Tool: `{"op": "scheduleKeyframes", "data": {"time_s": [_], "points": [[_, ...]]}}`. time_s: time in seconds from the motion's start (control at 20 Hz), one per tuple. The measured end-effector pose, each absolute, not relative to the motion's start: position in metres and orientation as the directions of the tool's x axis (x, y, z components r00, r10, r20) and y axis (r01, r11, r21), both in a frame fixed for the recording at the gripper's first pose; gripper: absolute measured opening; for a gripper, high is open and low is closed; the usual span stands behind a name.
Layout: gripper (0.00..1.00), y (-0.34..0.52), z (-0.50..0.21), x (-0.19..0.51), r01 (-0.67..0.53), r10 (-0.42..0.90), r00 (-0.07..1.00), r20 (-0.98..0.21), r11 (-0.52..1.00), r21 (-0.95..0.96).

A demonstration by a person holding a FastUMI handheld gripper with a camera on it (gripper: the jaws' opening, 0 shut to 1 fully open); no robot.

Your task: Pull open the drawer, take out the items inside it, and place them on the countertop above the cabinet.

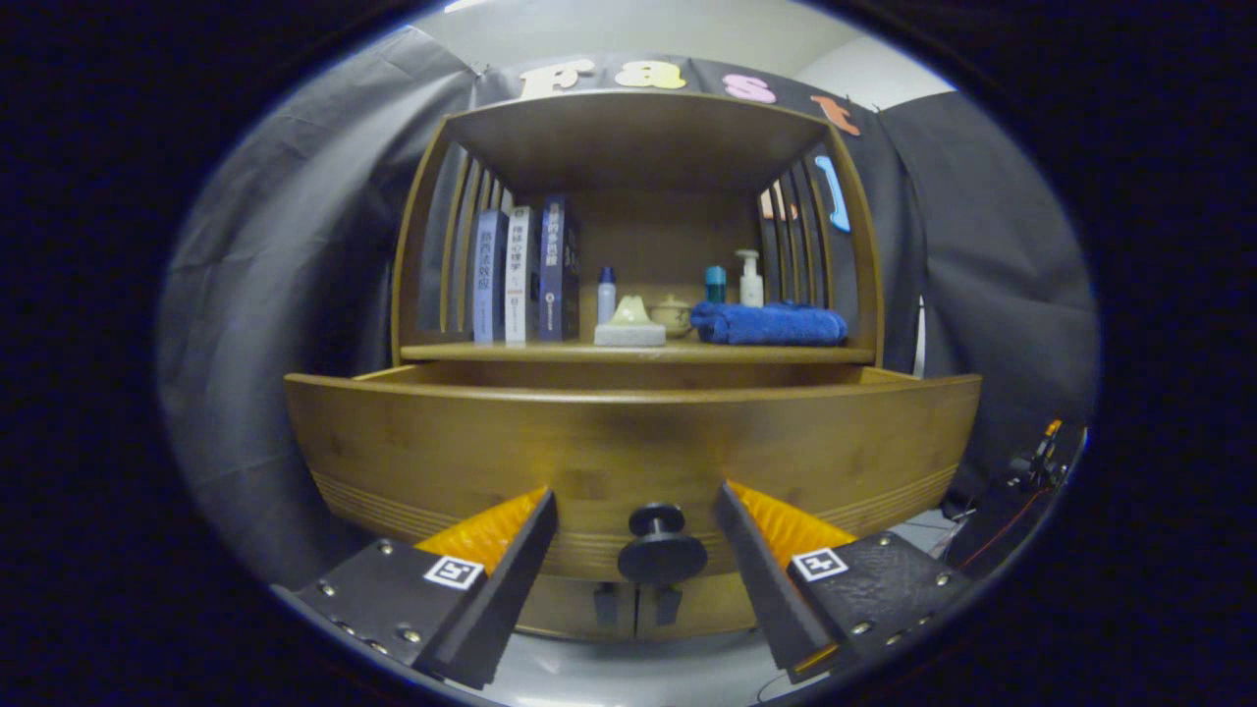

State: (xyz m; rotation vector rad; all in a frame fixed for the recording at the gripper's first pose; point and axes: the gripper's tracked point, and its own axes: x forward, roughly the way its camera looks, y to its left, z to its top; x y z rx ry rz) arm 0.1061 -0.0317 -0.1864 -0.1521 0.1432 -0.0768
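Cabinet (638,137): wooden, slatted sides, open shelf above the drawer.
Drawer (628,442): pulled out toward the gripper, its broad front panel just ahead of the fingers; inside hidden behind the front panel, contents cannot be told.
Countertop (628,352): the shelf board right above the drawer, carrying everything listed below.
Books (520,275): three, upright, at the left end against the slats.
Towel (771,324): blue, folded, lying at the right end.
Soap dish (629,324): pale, mid-shelf, just left of the towel.
Small pot (672,314): lidded, behind the dish.
Bottles (750,280): a white pump bottle and a teal-capped one behind the towel; a blue-capped one behind the dish.
Knob (661,545): dark, round, on the drawer front, sitting between the fingers but touching neither.
Gripper (636,516): fingers spread wide, one on either side of the knob, holding nothing.
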Motion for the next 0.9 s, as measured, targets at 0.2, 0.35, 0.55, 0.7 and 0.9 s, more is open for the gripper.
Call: {"op": "scheduleKeyframes", "data": {"time_s": [0.2,0.35,0.55,0.7,0.9], "points": [[0.99,-0.030,-0.187,0.122,0.083,-0.105,0.984,-0.144,0.985,-0.154],[0.99,-0.031,-0.188,0.125,0.081,-0.103,0.984,-0.147,0.985,-0.150],[0.99,-0.031,-0.189,0.154,0.071,-0.093,0.984,-0.153,0.988,-0.140],[0.99,-0.032,-0.190,0.167,0.073,-0.095,0.982,-0.165,0.988,-0.132],[0.99,-0.032,-0.193,0.188,0.074,-0.095,0.980,-0.175,0.990,-0.121]]}}
